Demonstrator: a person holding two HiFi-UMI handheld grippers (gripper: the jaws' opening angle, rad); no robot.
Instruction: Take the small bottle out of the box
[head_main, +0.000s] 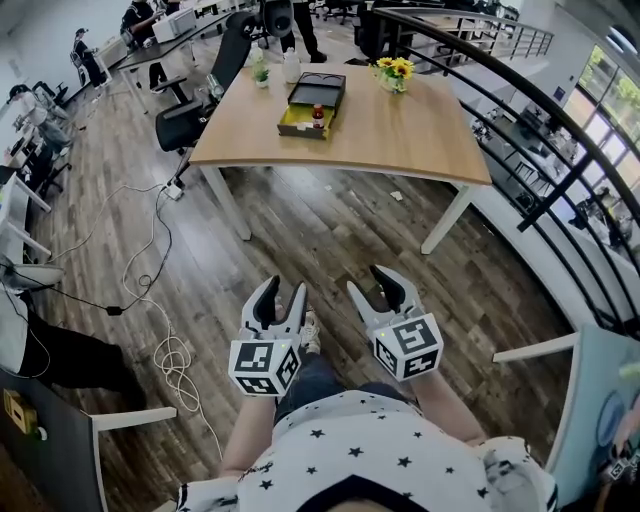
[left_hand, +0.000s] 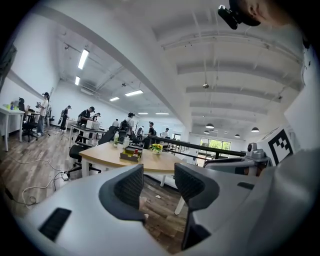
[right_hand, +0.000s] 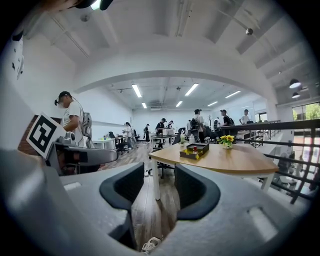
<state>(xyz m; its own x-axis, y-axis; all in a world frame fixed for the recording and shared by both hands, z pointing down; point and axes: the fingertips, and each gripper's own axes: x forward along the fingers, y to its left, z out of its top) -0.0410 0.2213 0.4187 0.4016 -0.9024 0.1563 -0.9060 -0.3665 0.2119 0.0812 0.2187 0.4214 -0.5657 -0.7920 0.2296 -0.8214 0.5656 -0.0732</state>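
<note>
Red-capped small bottle (head_main: 318, 117), well ahead of left gripper (head_main: 280, 300) and right gripper (head_main: 374, 288), both gaping empty, looked light, rigid: pinch midbody.

The head view looks steeply down over the left gripper (head_main: 284, 290) and right gripper (head_main: 368, 280). Each gripper view faces level along its jaws — all three share the far light wooden desk (head_main: 400, 130) (left_hand: 105, 152) (right_hand: 235, 160).
</note>
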